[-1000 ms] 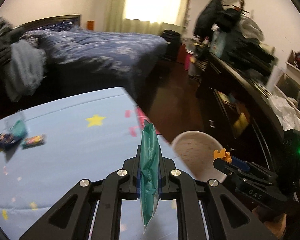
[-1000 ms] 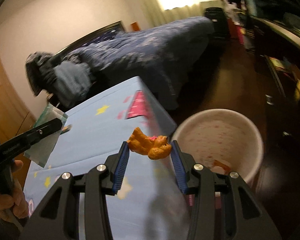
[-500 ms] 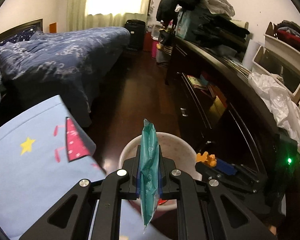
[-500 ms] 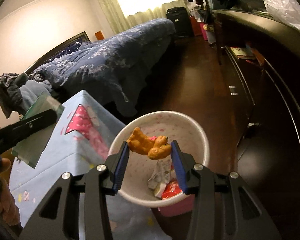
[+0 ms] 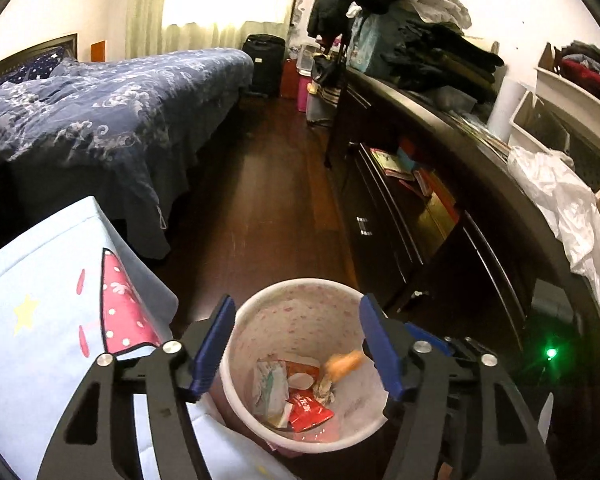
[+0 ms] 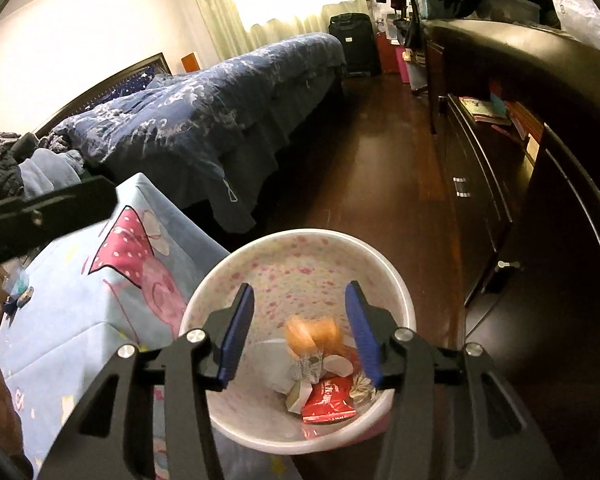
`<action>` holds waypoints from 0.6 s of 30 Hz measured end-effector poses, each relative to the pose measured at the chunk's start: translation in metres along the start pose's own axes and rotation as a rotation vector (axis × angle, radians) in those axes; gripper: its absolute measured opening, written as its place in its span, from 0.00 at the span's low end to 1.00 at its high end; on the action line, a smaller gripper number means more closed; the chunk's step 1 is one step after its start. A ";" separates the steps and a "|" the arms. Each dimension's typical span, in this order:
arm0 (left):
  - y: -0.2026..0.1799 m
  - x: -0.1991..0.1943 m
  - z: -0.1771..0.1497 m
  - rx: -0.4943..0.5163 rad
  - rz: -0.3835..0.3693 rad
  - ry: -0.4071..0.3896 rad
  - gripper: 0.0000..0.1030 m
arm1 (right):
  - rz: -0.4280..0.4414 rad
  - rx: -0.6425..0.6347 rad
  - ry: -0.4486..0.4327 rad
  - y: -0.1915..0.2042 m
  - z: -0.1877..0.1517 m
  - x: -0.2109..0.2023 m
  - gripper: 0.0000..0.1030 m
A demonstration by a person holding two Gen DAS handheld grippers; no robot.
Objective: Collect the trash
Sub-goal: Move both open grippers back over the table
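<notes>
A: How do the tongs stand?

B: Both sets are spread wide with nothing between the fingers. The left gripper [image 5: 298, 346] and the right gripper [image 6: 300, 330] both hang right above the bin [image 5: 236, 392], which stands on the dark floor just beside the near right corner of the blue cloth [image 5: 40, 344].

A: And the trash?

B: An orange scrap [image 6: 312, 334] shows blurred below the right gripper, inside the bin's mouth. It appears to be dropping, not resting. Under it lie a red wrapper [image 6: 328, 400], a pale packet [image 5: 270, 388] and some crumpled bits at the bottom.

A: So which step is this?

B: Likely the drop itself, with both loads let go over the bin. Whether more trash lies on the cloth is hard to tell; a small dark bit [image 6: 18, 296] shows at its far left edge in the right view, too small to name.

A: The next move?

B: Probably swinging back left over the cloth, fingers kept apart, and lining up on whatever remains there.
</notes>
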State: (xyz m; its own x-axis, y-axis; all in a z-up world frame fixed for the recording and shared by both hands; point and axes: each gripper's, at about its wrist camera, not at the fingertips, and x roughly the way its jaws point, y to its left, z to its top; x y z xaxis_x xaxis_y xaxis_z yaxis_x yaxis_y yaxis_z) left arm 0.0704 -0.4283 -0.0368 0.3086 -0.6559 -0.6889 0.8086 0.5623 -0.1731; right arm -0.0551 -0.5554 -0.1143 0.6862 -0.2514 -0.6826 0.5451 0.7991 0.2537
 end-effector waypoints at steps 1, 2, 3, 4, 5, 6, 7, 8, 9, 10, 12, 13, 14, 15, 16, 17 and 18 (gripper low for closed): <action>0.003 -0.003 0.000 -0.008 -0.002 -0.006 0.65 | 0.003 0.000 -0.001 0.001 0.000 -0.002 0.50; 0.006 -0.007 0.000 -0.016 0.002 -0.012 0.66 | 0.005 -0.001 -0.004 0.002 0.000 -0.004 0.50; 0.009 -0.011 -0.001 -0.024 0.007 -0.017 0.68 | 0.008 -0.003 -0.005 0.003 0.000 -0.006 0.51; 0.013 -0.017 -0.002 -0.034 0.013 -0.026 0.69 | 0.015 -0.008 -0.007 0.006 0.000 -0.010 0.51; 0.018 -0.023 -0.004 -0.043 0.018 -0.031 0.72 | 0.020 -0.013 -0.008 0.008 0.000 -0.013 0.51; 0.023 -0.030 -0.007 -0.048 0.030 -0.036 0.73 | 0.027 -0.019 -0.011 0.012 0.000 -0.017 0.53; 0.028 -0.038 -0.011 -0.053 0.049 -0.044 0.74 | 0.038 -0.030 -0.017 0.018 0.000 -0.022 0.54; 0.032 -0.044 -0.013 -0.056 0.067 -0.051 0.75 | 0.050 -0.044 -0.021 0.026 0.001 -0.027 0.55; 0.039 -0.054 -0.018 -0.059 0.096 -0.060 0.77 | 0.060 -0.058 -0.024 0.033 0.001 -0.031 0.56; 0.044 -0.060 -0.021 -0.063 0.115 -0.066 0.78 | 0.075 -0.075 -0.028 0.042 0.001 -0.036 0.57; 0.059 -0.077 -0.031 -0.083 0.182 -0.080 0.82 | 0.108 -0.107 -0.032 0.062 0.001 -0.045 0.60; 0.069 -0.087 -0.036 -0.100 0.220 -0.088 0.84 | 0.127 -0.131 -0.034 0.075 0.000 -0.049 0.60; 0.080 -0.098 -0.043 -0.120 0.252 -0.093 0.86 | 0.148 -0.161 -0.035 0.091 -0.001 -0.054 0.61; 0.089 -0.106 -0.048 -0.135 0.277 -0.095 0.87 | 0.159 -0.176 -0.034 0.099 -0.002 -0.056 0.62; 0.100 -0.116 -0.055 -0.155 0.319 -0.096 0.88 | 0.179 -0.203 -0.031 0.114 -0.004 -0.058 0.64; 0.112 -0.125 -0.061 -0.171 0.361 -0.098 0.90 | 0.204 -0.231 -0.026 0.130 -0.006 -0.060 0.64; 0.121 -0.134 -0.067 -0.183 0.397 -0.103 0.91 | 0.229 -0.258 -0.019 0.146 -0.009 -0.062 0.65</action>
State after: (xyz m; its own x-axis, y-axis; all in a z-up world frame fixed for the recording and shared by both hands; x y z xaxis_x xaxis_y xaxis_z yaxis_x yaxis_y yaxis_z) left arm 0.0934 -0.2387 -0.0130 0.6327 -0.4127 -0.6552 0.5181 0.8545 -0.0378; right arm -0.0224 -0.4182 -0.0413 0.7866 -0.0578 -0.6148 0.2382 0.9470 0.2157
